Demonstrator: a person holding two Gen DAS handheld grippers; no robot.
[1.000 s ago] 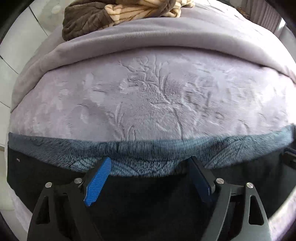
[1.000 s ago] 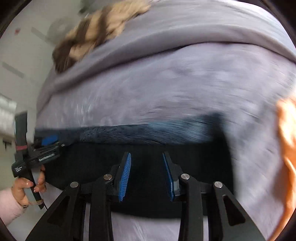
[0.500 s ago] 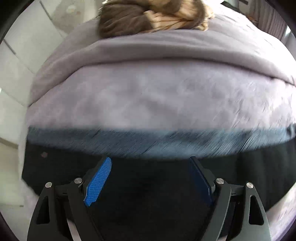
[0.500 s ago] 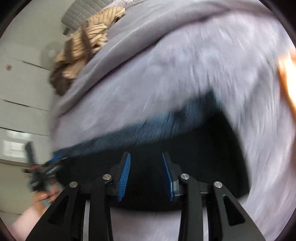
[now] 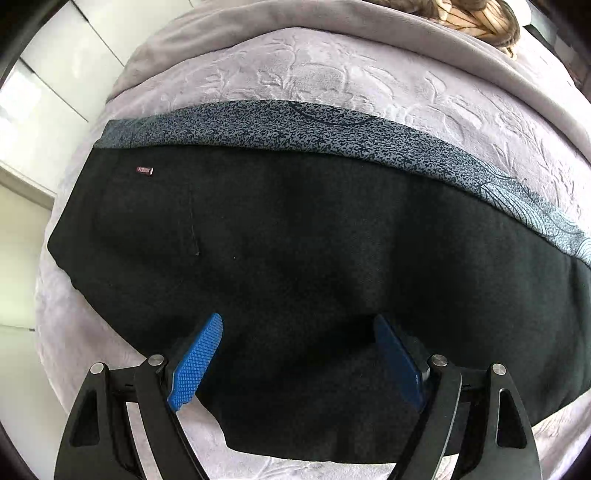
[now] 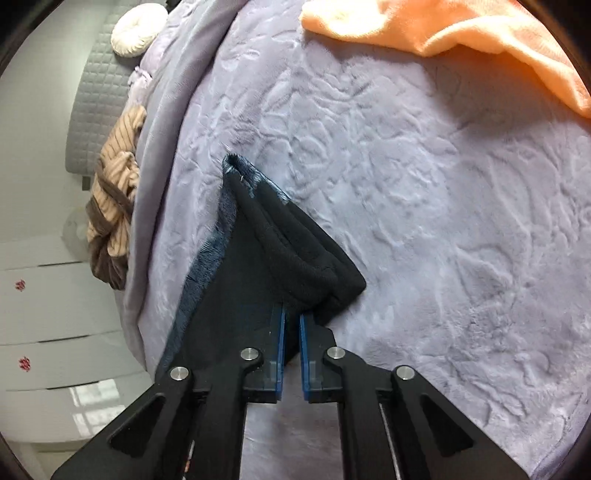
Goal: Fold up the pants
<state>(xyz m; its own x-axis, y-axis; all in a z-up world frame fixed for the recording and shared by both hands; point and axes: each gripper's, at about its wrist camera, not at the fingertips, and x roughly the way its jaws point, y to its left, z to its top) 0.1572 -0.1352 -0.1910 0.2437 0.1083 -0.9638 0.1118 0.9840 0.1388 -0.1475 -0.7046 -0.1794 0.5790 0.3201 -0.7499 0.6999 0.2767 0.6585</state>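
Note:
The black pants [image 5: 295,240] lie flat across the lilac bedspread [image 5: 332,77], with a blue-grey fleecy lining strip [image 5: 332,136] showing along the far edge. My left gripper [image 5: 295,332] is open and empty, hovering over the near part of the pants. My right gripper [image 6: 291,319] is shut on the end of the pants [image 6: 258,258] and lifts the cloth, which bunches into a peak in front of the blue pads [image 6: 279,332].
An orange cloth [image 6: 461,33] lies at the far right of the bed. A brown and tan striped garment [image 6: 114,199] sits by the bed's edge, also in the left wrist view [image 5: 476,18]. A white round cushion [image 6: 138,29] and white drawers [image 6: 55,314] stand beyond.
My right gripper has closed on the end of the pants and raised it. My left gripper has pulled back and up, so more of the pants shows.

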